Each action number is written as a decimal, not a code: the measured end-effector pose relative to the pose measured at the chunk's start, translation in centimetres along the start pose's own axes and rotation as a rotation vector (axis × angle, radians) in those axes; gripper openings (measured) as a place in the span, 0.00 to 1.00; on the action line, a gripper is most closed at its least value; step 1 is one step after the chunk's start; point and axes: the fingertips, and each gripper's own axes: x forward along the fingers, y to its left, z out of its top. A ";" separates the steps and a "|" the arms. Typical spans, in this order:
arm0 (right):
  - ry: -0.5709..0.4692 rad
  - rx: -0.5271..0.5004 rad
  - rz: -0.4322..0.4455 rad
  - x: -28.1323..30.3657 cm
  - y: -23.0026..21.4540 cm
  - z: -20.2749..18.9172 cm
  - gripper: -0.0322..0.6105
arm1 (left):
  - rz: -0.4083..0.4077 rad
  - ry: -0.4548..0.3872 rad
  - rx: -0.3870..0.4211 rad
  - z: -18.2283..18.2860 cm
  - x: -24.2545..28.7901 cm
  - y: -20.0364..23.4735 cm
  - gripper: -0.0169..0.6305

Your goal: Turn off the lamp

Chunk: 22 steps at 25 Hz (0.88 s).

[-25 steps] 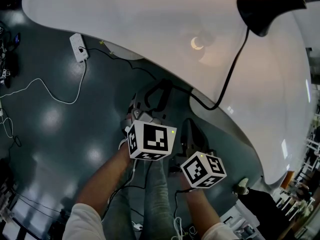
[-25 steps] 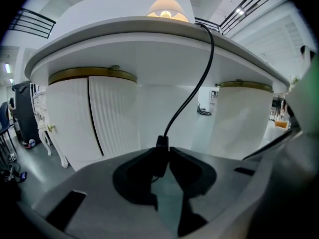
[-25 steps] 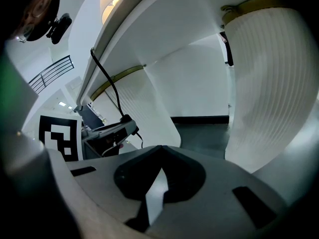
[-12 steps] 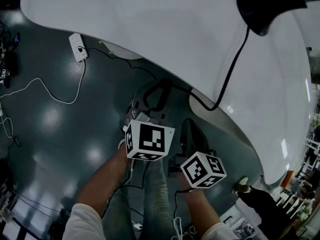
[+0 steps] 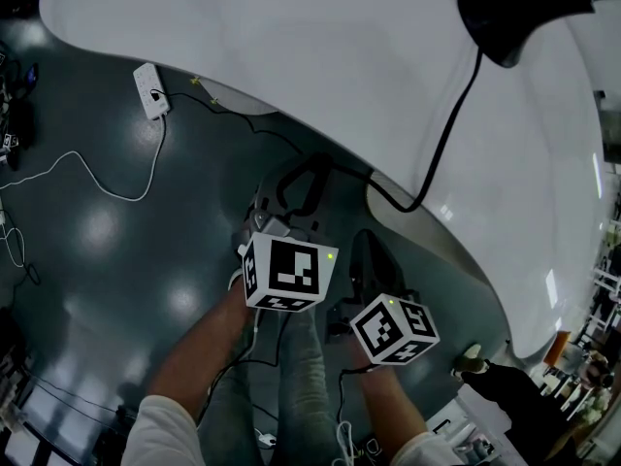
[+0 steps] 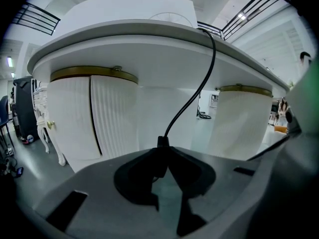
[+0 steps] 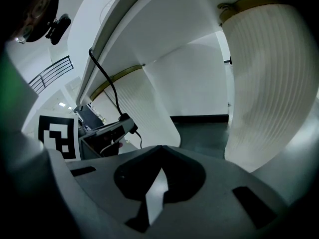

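The black lamp point(image 5: 514, 13) stands at the far right of the white table point(image 5: 291, 47), unlit, with no glow under its shade. Its black cord point(image 5: 451, 134) runs over the table edge and down to my left gripper point(image 5: 291, 207). In the left gripper view the cord point(image 6: 199, 83) ends in a small black switch point(image 6: 160, 146) pinched at the tip of my left gripper point(image 6: 162, 156), whose jaws have just been closing on it. My right gripper point(image 5: 369, 250) hangs beside it below the table edge. Seen in its own view, the right gripper point(image 7: 160, 167) is shut with nothing in it.
A white power strip point(image 5: 151, 91) and loose white cable point(image 5: 97, 178) lie on the dark floor to the left. Ribbed white pedestals point(image 6: 94, 118) point(image 6: 239, 121) carry the table top. The person's legs are below the grippers.
The bright spot of lamplight on the table top has gone out. Both grippers have stayed where they were.
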 end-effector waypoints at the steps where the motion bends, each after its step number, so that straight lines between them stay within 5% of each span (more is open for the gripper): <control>1: -0.001 0.001 -0.001 0.0 -0.1 0.0 0.05 | 0.002 0.000 0.000 0.1 0.0 0.0 0.15; 22: -0.029 0.028 -0.010 -1.5 -0.4 0.2 0.05 | 0.015 -0.023 -0.045 0.9 -1.1 -0.8 0.15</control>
